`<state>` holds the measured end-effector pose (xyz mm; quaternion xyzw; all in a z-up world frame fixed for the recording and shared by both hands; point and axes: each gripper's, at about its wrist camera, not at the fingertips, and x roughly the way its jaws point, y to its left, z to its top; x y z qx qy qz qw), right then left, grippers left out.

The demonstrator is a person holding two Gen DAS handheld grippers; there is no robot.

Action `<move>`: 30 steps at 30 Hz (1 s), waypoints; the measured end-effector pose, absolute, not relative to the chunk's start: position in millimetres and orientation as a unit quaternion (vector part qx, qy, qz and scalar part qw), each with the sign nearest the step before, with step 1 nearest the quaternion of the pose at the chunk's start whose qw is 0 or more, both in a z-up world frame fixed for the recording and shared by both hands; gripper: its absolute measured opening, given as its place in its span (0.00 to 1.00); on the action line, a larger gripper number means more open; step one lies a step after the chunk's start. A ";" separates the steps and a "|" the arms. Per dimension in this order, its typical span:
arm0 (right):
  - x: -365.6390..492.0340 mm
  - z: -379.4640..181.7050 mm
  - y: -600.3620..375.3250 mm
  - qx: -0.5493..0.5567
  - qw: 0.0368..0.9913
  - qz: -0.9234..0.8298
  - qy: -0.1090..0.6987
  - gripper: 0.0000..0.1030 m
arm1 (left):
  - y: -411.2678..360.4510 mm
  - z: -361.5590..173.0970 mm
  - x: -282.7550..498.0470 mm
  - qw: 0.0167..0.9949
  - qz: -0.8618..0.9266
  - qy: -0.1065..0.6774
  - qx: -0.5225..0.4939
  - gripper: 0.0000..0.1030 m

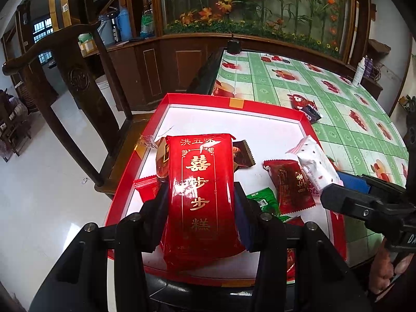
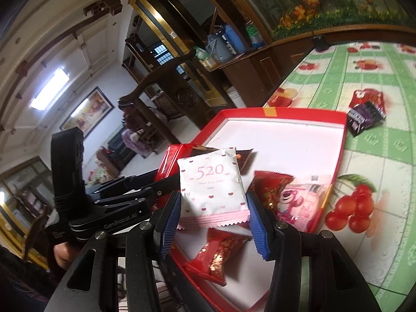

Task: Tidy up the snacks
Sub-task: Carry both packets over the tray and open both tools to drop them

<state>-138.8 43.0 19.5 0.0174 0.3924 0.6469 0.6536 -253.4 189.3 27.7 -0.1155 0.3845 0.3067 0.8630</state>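
My left gripper (image 1: 199, 195) is shut on a long red packet with gold characters (image 1: 200, 182), held above the red-rimmed white tray (image 1: 234, 119). My right gripper (image 2: 213, 202) is shut on a white packet marked 520 (image 2: 212, 182), held over the same tray (image 2: 286, 140); the packet also shows in the left wrist view (image 1: 316, 166). Several small snacks lie in the tray: a dark red packet (image 1: 291, 184), a green one (image 1: 265, 202), a brown one (image 1: 243, 153), a pink bear packet (image 2: 293, 202) and a red one (image 2: 218, 257).
The tray rests at the corner of a table with a green checked fruit-print cloth (image 1: 338, 109). A red and a dark packet (image 2: 366, 111) lie on the cloth beyond the tray. A wooden chair (image 1: 78, 83) stands left of the table. A white bottle (image 1: 360, 72) stands far right.
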 end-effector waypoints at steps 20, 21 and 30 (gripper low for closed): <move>-172.0 13.2 59.8 -0.081 0.695 0.625 0.345 0.48 | 189.3 18.5 -248.9 0.858 0.319 0.391 -0.100 0.44; -172.1 13.2 59.8 -0.080 0.695 0.625 0.345 0.48 | 189.4 18.8 -248.9 0.857 0.320 0.391 -0.099 0.44; -167.7 15.3 55.0 -0.083 0.700 0.621 0.344 0.48 | 190.0 19.3 -248.7 0.856 0.323 0.391 -0.099 0.44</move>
